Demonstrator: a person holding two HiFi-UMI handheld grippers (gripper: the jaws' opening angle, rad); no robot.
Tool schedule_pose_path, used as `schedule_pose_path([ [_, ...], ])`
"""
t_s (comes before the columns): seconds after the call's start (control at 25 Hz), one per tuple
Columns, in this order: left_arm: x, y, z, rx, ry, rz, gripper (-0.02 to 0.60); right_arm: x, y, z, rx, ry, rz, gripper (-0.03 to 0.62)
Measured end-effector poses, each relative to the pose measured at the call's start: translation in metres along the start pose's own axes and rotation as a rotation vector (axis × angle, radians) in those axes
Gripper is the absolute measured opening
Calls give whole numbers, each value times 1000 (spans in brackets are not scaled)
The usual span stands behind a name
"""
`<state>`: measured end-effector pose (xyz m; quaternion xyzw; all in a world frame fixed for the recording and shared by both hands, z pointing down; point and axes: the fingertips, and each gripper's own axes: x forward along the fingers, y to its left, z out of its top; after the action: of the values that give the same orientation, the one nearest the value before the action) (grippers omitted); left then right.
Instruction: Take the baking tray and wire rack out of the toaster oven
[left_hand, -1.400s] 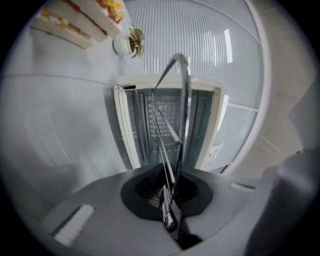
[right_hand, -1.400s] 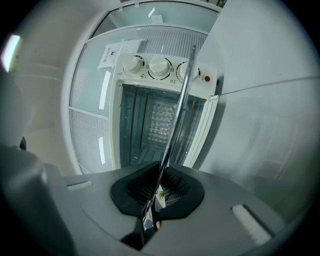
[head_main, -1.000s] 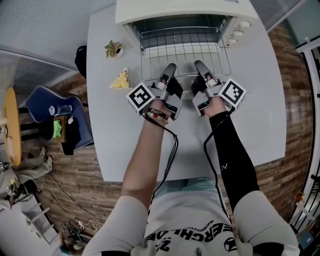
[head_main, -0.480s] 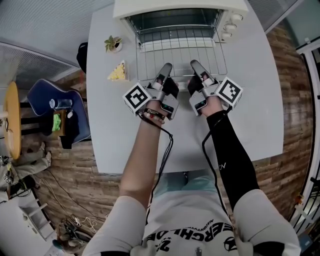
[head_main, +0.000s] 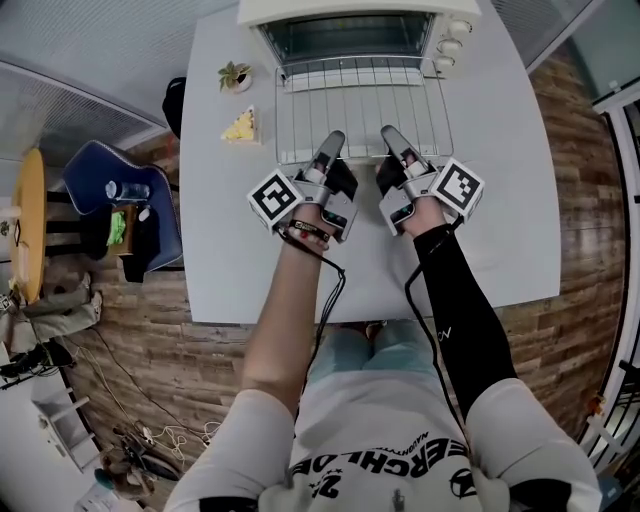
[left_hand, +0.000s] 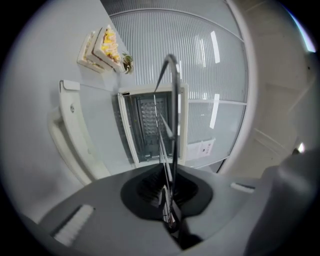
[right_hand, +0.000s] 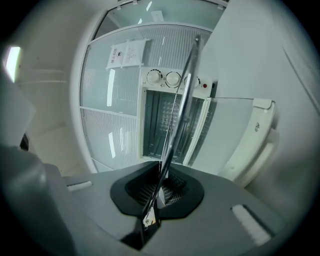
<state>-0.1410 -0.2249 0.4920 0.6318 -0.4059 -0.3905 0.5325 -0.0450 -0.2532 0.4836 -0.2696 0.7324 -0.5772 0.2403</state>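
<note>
The white toaster oven (head_main: 350, 12) stands at the table's far edge with its door (left_hand: 65, 137) folded down. The wire rack (head_main: 362, 100) sticks out of it over the door, held level between both grippers. My left gripper (head_main: 331, 148) is shut on the left part of the rack's near edge, and my right gripper (head_main: 391, 139) is shut on the right part. In the left gripper view the rack (left_hand: 173, 95) runs edge-on out of the left gripper (left_hand: 167, 192). The right gripper (right_hand: 160, 187) view shows the rack (right_hand: 183, 92) the same way. I cannot make out the baking tray.
A small potted plant (head_main: 235, 75) and a yellow cake slice (head_main: 241, 127) sit on the white table (head_main: 510, 200), left of the rack. The oven's knobs (head_main: 449, 45) are on its right side. A blue chair (head_main: 118, 215) stands on the floor beyond the table's left edge.
Both grippers have drawn back toward the person with the rack, which has slid further out of the oven. The jaws have stayed shut.
</note>
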Motion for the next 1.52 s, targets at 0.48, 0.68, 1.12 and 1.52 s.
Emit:
schedule_pose_path([
  [0.48,-60,-32,-34,29,-28,15,57,-57,32,-38,47,19,5,5],
  [0.68,-88,-40,-41,41,-27,22,57,-75,46,-59,39,15,6,5],
  [1.12,-150,-68,-50,4,-29,-18,58,-104,68,-113,46,-10,-11,5],
  [1.52,-198,-61,-56,4,70,9,58,-122,72,-157,9,-36,-46,5],
])
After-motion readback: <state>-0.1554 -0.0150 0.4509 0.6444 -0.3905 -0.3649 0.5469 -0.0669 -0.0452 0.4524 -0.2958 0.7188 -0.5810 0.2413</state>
